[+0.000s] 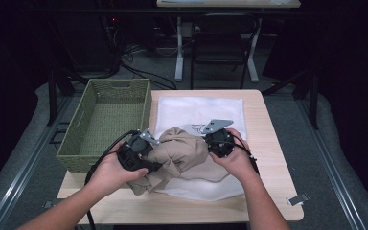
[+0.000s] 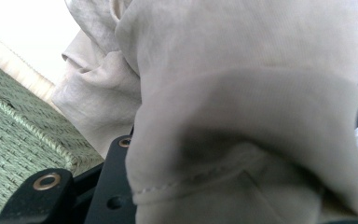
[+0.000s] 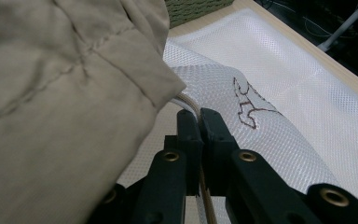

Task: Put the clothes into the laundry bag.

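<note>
High view showed a crumpled beige cloth (image 1: 179, 153) at the center of the frame, lying on a white mesh bag (image 1: 201, 112) spread over the wooden table (image 1: 268, 143). The left gripper (image 1: 146, 143) pressed into the cloth's left side, its jaws wrapped in fabric and pinching it. The right gripper (image 1: 210, 140) sat at the cloth's right; in the right gripper view its jaws were pressed together on the bag's edge. A green basket (image 1: 76, 143) stood at the left.
</note>
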Motion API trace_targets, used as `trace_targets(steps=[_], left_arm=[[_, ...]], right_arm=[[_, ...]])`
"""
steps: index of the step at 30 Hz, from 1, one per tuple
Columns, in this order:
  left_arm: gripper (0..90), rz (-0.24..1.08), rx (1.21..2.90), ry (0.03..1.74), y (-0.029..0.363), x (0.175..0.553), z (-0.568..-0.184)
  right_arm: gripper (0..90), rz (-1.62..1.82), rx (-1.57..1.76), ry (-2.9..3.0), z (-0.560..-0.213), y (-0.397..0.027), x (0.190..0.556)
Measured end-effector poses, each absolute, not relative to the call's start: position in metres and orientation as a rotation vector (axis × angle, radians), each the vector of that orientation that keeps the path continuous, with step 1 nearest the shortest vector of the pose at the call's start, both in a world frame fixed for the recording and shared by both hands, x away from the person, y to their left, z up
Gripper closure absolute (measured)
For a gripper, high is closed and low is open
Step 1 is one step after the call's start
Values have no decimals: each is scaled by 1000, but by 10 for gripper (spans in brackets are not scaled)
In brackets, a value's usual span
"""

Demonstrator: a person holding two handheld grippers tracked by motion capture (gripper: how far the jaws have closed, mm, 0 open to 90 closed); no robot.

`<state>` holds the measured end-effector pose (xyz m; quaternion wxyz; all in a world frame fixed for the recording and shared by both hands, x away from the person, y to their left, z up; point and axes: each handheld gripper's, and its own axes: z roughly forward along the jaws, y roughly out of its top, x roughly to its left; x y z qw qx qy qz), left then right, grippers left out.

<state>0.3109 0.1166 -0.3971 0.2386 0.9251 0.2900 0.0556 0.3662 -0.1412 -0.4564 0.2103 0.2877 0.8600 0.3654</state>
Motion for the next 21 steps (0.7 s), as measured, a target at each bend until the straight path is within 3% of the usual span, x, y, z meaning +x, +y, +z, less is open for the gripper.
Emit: trace_targets(steps=[21], left_arm=[[648, 133, 2514, 798, 112, 311, -405]], right_arm=[[873, 1030, 814, 2383, -455, -145, 367]])
